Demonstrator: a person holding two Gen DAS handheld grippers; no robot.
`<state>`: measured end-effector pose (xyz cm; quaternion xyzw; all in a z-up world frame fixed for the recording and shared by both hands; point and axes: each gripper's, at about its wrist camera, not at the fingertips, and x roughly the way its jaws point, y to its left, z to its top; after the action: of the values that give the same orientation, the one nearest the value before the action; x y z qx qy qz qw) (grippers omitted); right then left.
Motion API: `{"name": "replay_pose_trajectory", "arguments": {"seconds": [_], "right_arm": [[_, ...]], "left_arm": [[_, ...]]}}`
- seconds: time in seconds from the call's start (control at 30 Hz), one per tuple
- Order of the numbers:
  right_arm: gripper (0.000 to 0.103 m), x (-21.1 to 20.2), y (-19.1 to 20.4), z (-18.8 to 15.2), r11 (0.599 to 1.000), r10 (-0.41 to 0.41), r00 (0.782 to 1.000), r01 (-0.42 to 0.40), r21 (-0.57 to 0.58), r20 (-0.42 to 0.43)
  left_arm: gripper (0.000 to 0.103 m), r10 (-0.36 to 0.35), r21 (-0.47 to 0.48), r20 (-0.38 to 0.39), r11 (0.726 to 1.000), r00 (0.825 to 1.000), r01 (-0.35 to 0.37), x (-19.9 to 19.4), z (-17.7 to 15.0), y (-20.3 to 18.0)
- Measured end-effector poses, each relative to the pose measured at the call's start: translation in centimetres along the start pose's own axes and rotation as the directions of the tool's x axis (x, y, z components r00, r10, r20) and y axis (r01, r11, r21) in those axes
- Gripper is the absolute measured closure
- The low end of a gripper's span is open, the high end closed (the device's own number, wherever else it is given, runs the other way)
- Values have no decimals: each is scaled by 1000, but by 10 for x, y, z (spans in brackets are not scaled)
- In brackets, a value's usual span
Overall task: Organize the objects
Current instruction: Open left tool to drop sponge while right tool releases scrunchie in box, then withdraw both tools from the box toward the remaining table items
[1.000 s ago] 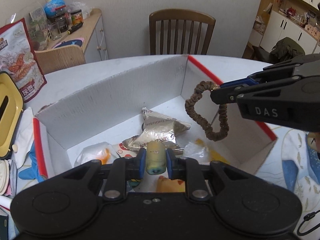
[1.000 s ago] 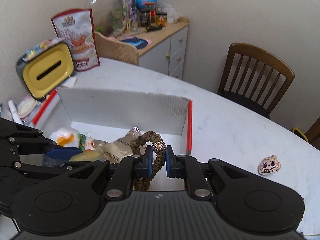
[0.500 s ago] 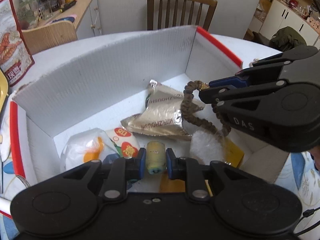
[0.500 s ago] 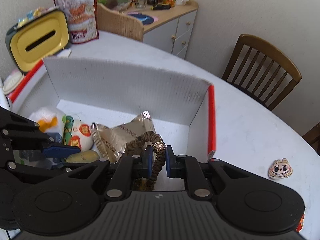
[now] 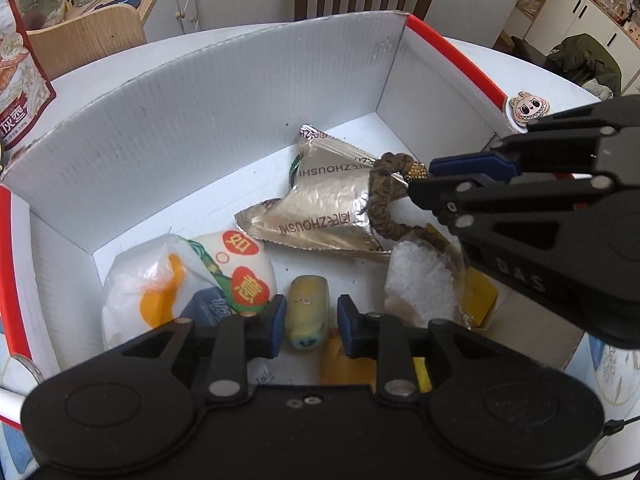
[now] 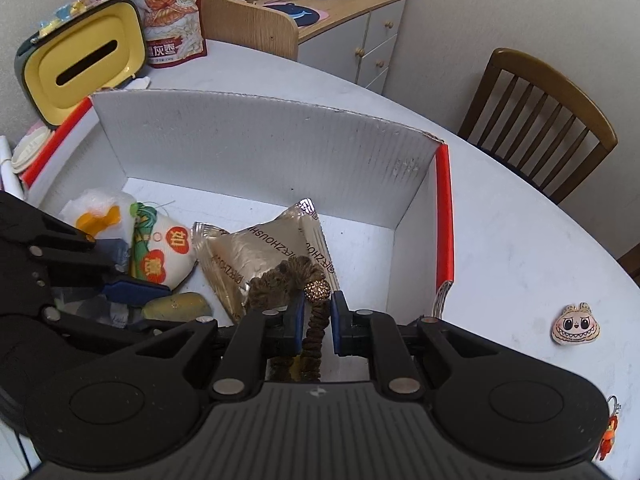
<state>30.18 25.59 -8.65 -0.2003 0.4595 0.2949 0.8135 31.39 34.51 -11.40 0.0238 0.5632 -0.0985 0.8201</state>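
Note:
A white corrugated box (image 5: 240, 100) with red rims holds a silver foil packet (image 5: 332, 208), a white pouch with red hearts (image 5: 240, 264) and a bag of white granules (image 5: 420, 280). My left gripper (image 5: 308, 322) is low inside the box and its jaws are opening. A small yellow toy (image 5: 307, 304) lies between the pads with a gap on each side. My right gripper (image 6: 314, 316) is shut on a brown hair tie (image 6: 280, 280) with a gold bead, which droops onto the foil packet. The right gripper (image 5: 424, 186) enters the left wrist view from the right.
A monster-face charm (image 6: 576, 324) lies on the white table right of the box. A yellow tissue box (image 6: 80, 64) and a snack bag (image 6: 168, 8) stand behind the box's left end. A wooden chair (image 6: 536, 120) and a cabinet (image 6: 360, 40) are beyond the table.
Both grippers have sunk into the box. The left pads have parted from the yellow toy. The hair tie, hanging free before, now rests on the foil packet, still pinched.

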Motion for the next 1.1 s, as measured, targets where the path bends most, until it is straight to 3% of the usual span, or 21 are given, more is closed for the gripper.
{"name": "replay_pose_trajectory", "arguments": {"seconds": [0.1,0.57,1.1], "right_arm": [[88,-8,-2,-1,1000,24,1000,-24,9,4],[87,-64,-3,-10,991,126,988,-129,40,86],[87,-147,-20,-45,981,170,959,-185,50,226]], "left_arm": [[67,-1,-12,12,1000,1000,1,-3,0,0],[52,12,-31,119,1000,993,-8,-45,-7,-11],[39,84,-25,274,996,958,-80,-114,-25,-50]]}}
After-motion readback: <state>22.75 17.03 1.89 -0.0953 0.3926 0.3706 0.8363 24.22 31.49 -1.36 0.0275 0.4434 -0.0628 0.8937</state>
